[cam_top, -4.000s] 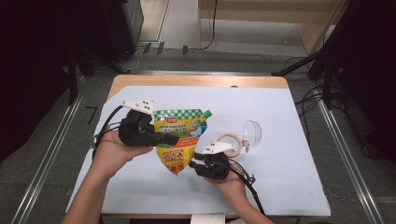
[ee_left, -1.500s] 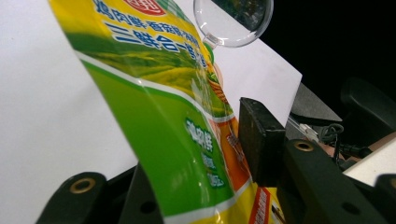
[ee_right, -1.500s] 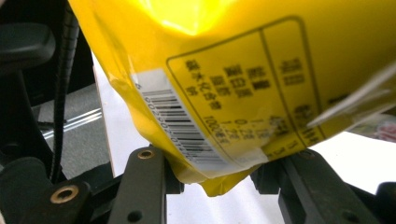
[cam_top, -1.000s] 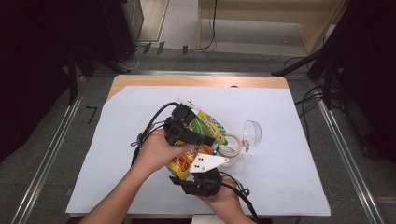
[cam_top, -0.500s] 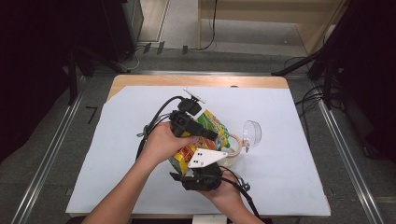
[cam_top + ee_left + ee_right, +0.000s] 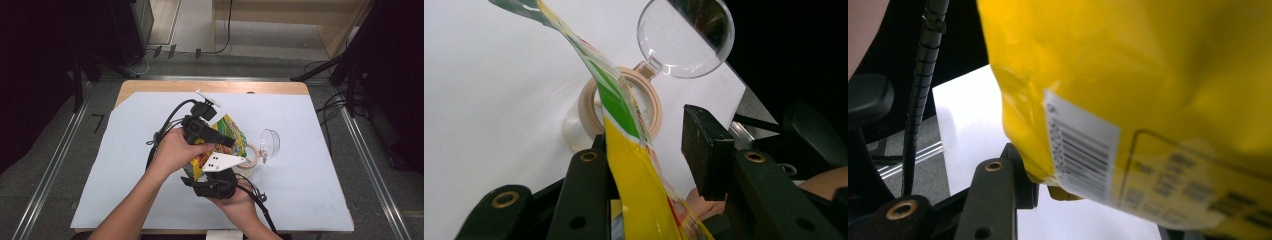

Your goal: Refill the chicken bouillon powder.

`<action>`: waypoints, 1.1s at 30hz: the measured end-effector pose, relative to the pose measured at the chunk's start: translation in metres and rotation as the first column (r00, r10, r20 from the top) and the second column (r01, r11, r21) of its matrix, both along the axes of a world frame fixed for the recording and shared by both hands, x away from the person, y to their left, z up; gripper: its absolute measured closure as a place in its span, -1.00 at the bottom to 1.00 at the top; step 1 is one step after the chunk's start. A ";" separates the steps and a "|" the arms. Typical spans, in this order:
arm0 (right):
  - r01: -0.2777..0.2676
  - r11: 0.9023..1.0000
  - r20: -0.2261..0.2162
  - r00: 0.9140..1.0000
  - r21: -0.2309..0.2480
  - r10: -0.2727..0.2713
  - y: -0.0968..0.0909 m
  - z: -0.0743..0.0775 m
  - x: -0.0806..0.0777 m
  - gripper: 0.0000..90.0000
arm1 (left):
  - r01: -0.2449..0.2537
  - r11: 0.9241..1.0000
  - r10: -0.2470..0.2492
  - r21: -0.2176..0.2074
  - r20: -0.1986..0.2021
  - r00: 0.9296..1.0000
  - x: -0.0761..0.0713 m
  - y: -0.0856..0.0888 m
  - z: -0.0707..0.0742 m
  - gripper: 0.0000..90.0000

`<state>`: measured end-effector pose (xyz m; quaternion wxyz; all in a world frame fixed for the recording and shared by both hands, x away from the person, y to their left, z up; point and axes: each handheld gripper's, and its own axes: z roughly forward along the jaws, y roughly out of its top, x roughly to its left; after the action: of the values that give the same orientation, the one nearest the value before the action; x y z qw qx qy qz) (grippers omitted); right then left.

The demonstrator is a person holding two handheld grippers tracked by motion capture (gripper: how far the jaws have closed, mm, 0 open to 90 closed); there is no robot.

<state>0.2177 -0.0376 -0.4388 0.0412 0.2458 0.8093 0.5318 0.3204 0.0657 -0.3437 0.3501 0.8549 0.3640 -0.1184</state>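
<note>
Bright, even overhead light; dark surroundings; close-up views blurred, slightly glary.

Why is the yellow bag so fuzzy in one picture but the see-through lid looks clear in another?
In the right gripper view the yellow bag sits very close to the camera, so its barcode and print blur. In the left gripper view the clear lid lies farther off and looks sharp, with a dark reflection on it. In the high view the white table cover is evenly lit; the room around is dark.

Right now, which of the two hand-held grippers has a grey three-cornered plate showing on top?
The right hand-held gripper, nearer the table's front edge under the yellow pouch. The left hand-held gripper above it shows a bare black body.
</note>
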 end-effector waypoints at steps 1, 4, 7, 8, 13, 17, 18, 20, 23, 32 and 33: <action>0.000 1.000 0.000 1.000 0.000 0.000 0.000 0.000 0.000 0.31 | 0.000 1.000 0.000 0.000 0.000 1.000 0.000 0.000 0.000 0.47; -0.020 1.000 0.022 1.000 0.006 0.020 0.000 -0.004 -0.002 0.18 | 0.005 1.000 -0.005 0.011 -0.013 1.000 -0.001 -0.001 -0.002 0.48; -0.020 1.000 0.042 0.999 -0.014 0.021 0.001 -0.005 -0.003 0.26 | 0.009 1.000 -0.009 0.014 -0.006 1.000 -0.003 -0.002 -0.002 0.48; -0.014 1.000 0.058 0.998 -0.023 0.015 0.000 -0.006 -0.003 0.31 | 0.008 1.000 -0.008 0.017 0.003 1.000 -0.004 -0.003 -0.002 0.47; -0.002 1.000 0.055 0.999 -0.026 0.004 0.000 -0.007 -0.004 0.31 | 0.013 1.000 -0.013 0.021 0.016 1.000 -0.007 -0.006 -0.002 0.47; 0.008 1.000 0.052 0.999 -0.009 -0.007 -0.001 -0.007 -0.005 0.32 | 0.013 1.000 -0.013 0.022 0.024 1.000 -0.009 -0.008 0.000 0.48; 0.006 1.000 0.046 0.999 0.005 -0.007 -0.002 -0.007 -0.005 0.32 | 0.017 0.999 -0.017 0.029 0.029 0.999 -0.009 -0.009 0.001 0.49; 0.011 1.000 0.044 0.999 0.006 -0.012 -0.002 -0.007 -0.005 0.32 | 0.016 1.000 -0.017 0.023 0.025 1.000 -0.008 -0.010 0.001 0.50; 0.020 1.000 0.040 0.999 0.015 -0.021 -0.002 -0.006 -0.004 0.32 | 0.023 0.999 -0.023 0.026 0.019 1.000 -0.005 -0.012 0.003 0.50; 0.028 0.999 0.008 1.000 0.032 -0.028 -0.001 0.003 0.005 0.30 | 0.029 0.998 -0.029 0.047 -0.010 1.000 0.010 -0.012 0.009 0.69; 0.027 0.999 0.016 0.999 0.032 -0.027 0.000 0.003 0.005 0.30 | 0.031 0.998 -0.031 0.046 -0.006 1.000 0.010 -0.012 0.010 0.69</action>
<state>0.2232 -0.0377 -0.4357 0.0511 0.2531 0.7971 0.5459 0.3300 0.0541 -0.3340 0.3276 0.8679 0.3544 -0.1179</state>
